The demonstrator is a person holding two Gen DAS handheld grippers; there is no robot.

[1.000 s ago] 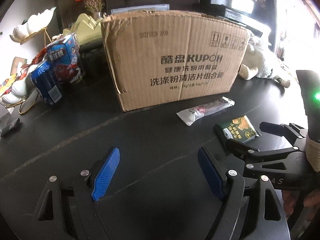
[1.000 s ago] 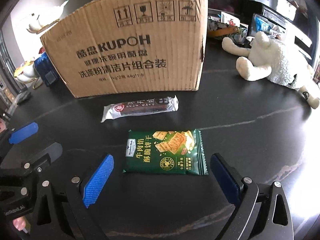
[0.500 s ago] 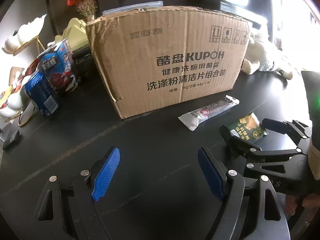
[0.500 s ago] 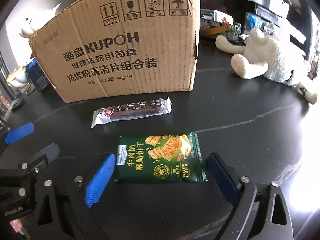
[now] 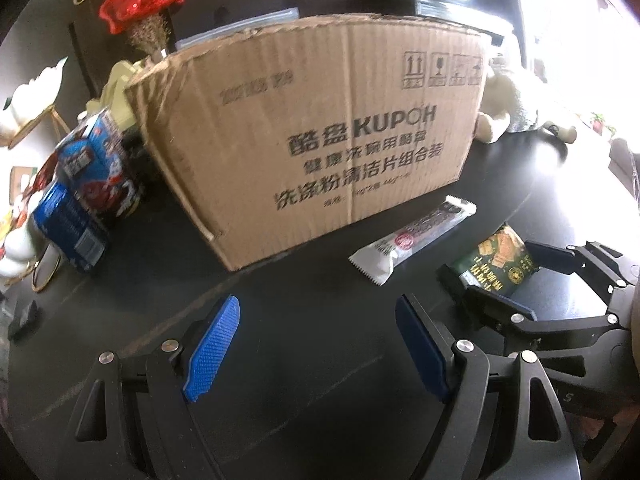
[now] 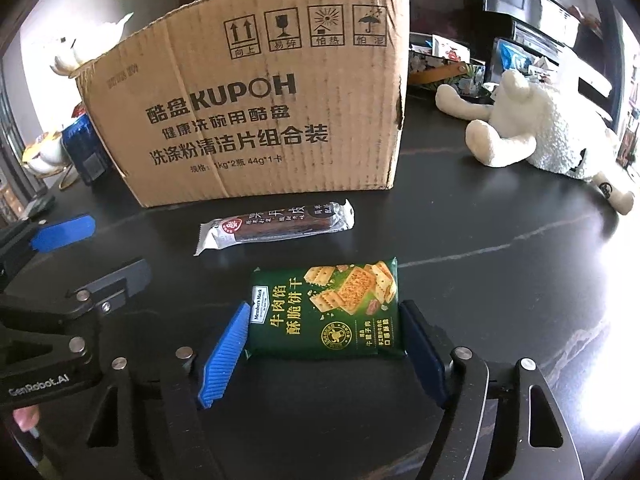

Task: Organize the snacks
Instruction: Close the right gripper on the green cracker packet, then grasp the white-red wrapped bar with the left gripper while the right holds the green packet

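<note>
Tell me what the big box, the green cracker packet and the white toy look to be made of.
Box: brown corrugated cardboard, matt, with ragged torn edges. Green cracker packet: probably plastic film, glossy, with crimped ends. White toy: plush fabric, nubbly pile on the body, smoother limbs.

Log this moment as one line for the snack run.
right gripper: fingers closing around green cracker packet on table | left gripper: open, empty | snack bar: by cardboard box

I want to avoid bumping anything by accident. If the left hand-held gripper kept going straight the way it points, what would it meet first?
Probably the bare black tabletop: the left hand-held gripper points downward at it, open and empty. The cardboard box lies farther along, though depth is unclear.
</note>
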